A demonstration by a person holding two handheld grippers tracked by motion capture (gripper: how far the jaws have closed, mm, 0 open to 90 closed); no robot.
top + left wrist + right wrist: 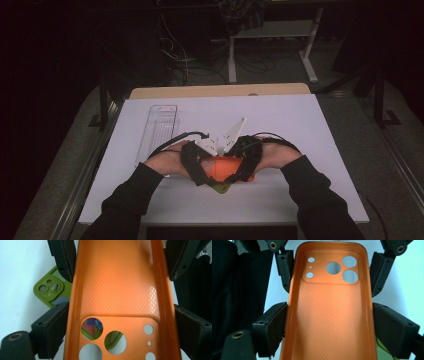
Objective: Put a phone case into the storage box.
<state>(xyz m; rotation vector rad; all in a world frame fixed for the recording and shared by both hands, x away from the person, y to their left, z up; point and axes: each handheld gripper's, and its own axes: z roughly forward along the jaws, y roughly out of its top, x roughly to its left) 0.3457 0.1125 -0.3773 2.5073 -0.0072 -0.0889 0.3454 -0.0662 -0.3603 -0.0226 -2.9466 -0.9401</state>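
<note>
An orange phone case [223, 167] hangs just above the white board, open side up, between my two grippers. In the left gripper view my left gripper [120, 323] is shut on the end with the camera holes, both pads pressed against the case's [117, 285] long sides. The right gripper's fingers [63, 257] hold the far end. In the right gripper view my right gripper [329, 326] is shut on the plain end of the case [329, 310]. The left gripper's fingers [285, 267] clamp the holed end beyond. In the high view the left gripper [200, 169] and right gripper [245, 162] face each other.
A green phone case [48, 288] lies flat on the white board [300, 130] right under the orange one, and it peeks out at the near side [220, 189]. A clear plastic tray [159, 130] lies at the back left. A wooden table edge [220, 91] runs behind the board.
</note>
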